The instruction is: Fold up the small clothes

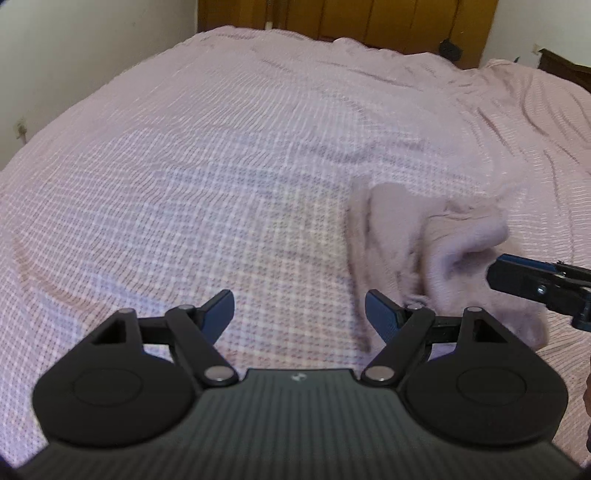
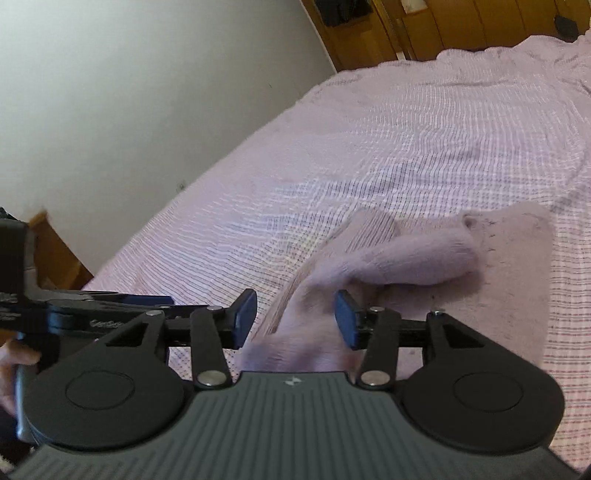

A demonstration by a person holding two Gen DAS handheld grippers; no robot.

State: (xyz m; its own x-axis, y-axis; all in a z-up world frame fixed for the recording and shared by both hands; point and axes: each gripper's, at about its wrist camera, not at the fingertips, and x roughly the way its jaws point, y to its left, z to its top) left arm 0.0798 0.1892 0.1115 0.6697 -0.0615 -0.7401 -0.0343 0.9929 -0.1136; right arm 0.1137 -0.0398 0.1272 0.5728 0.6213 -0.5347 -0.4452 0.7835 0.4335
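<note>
A small mauve knitted garment (image 1: 436, 254) lies rumpled on the pink checked bedspread (image 1: 221, 166), to the right of my left gripper (image 1: 299, 314). The left gripper is open and empty over bare bedspread. In the right wrist view the garment (image 2: 424, 258) has a sleeve folded across its body. My right gripper (image 2: 295, 317) is open, its jaws on either side of the garment's near edge, not closed on it. The right gripper also shows in the left wrist view (image 1: 495, 273), at the garment's right side. The left gripper shows at the left of the right wrist view (image 2: 162, 300).
The bed fills both views, with a white wall (image 2: 129, 92) on the left and a wooden headboard (image 1: 369, 18) at the far end. A wooden bed frame corner (image 2: 55, 251) shows at the left. The bedspread is wrinkled at the far right (image 1: 517, 110).
</note>
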